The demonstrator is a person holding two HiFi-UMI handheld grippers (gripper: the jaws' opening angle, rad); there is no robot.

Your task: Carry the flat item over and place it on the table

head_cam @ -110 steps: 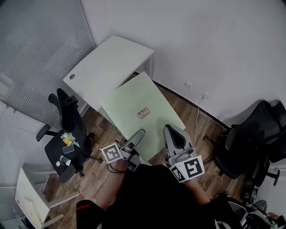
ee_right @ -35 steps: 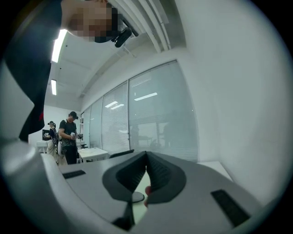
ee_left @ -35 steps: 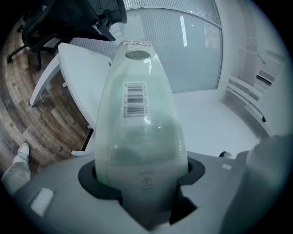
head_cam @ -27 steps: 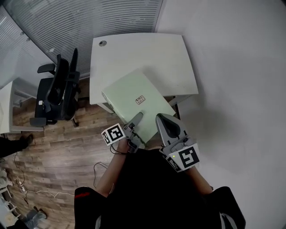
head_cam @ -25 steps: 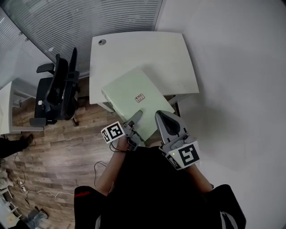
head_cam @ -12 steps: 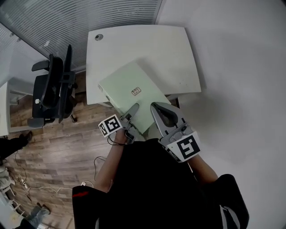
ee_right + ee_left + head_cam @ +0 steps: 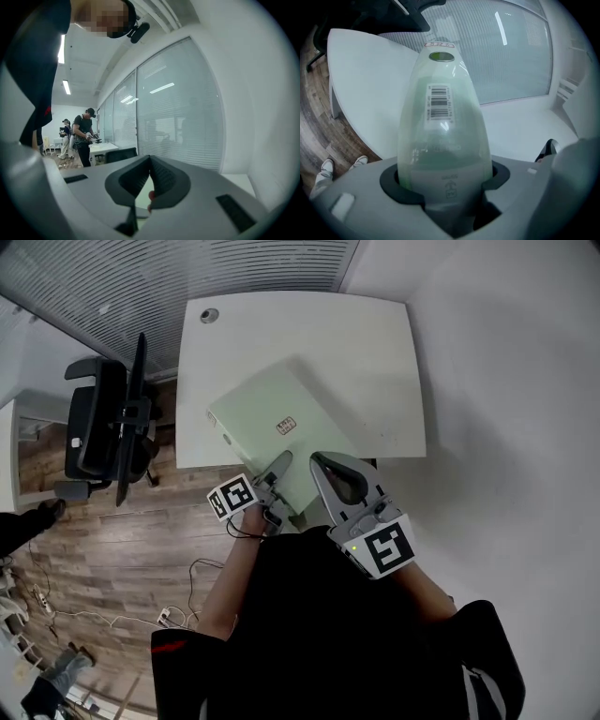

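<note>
The flat item is a pale green, thin box with a small label on top. It hangs tilted over the near edge of the white table, apart from the tabletop. My left gripper is shut on its near edge. In the left gripper view the flat item fills the gap between the jaws, barcode side up. My right gripper sits at the box's near right corner. In the right gripper view the right gripper has its tips together, with a pale sliver low between the pads.
A black office chair stands left of the table on the wooden floor. Cables lie on the floor. A white wall runs along the right. Blinds close off the far side. Other people stand at a far desk.
The green box and both grippers have moved slightly forward and up toward the table. More of the box now overlaps the tabletop. Both grips are unchanged.
</note>
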